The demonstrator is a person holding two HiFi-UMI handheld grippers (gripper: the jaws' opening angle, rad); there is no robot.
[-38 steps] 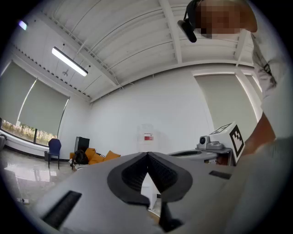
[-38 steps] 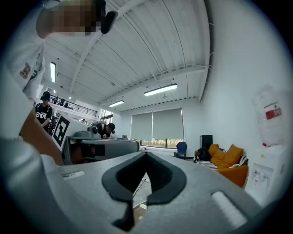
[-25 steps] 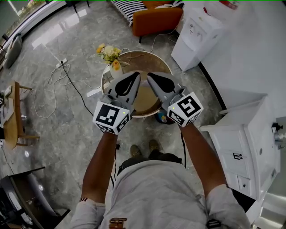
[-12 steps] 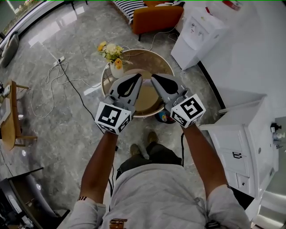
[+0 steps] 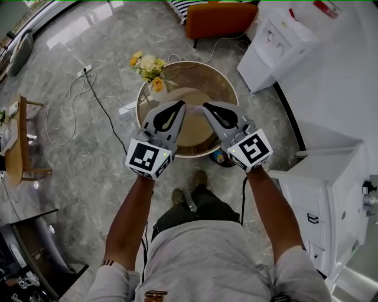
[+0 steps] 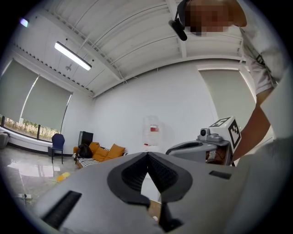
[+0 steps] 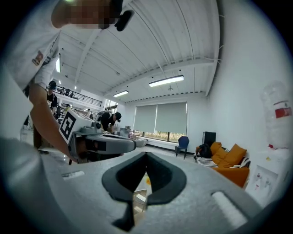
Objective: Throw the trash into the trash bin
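In the head view both grippers are held side by side over a round table [image 5: 221,82] with a tan top. My left gripper [image 5: 182,105] is shut, its tips meeting with nothing between them. My right gripper [image 5: 205,107] is likewise shut and empty. The left gripper view shows the left gripper [image 6: 147,154] with its tips touching, and the right gripper's marker cube [image 6: 225,128] beside it. In the right gripper view the right gripper [image 7: 145,153] is closed too. I see no trash or bin that I can tell apart.
A vase of yellow flowers [image 5: 150,69] stands on the table's far left edge. A small colourful object [image 5: 220,157] lies on the floor by the table's near rim. A water dispenser [image 5: 273,47], an orange sofa [image 5: 221,17], a white cabinet [image 5: 331,194] and floor cables [image 5: 77,100] surround it.
Both grippers have sunk a little together and stay shut. The table and flowers now sit lower in the head view.
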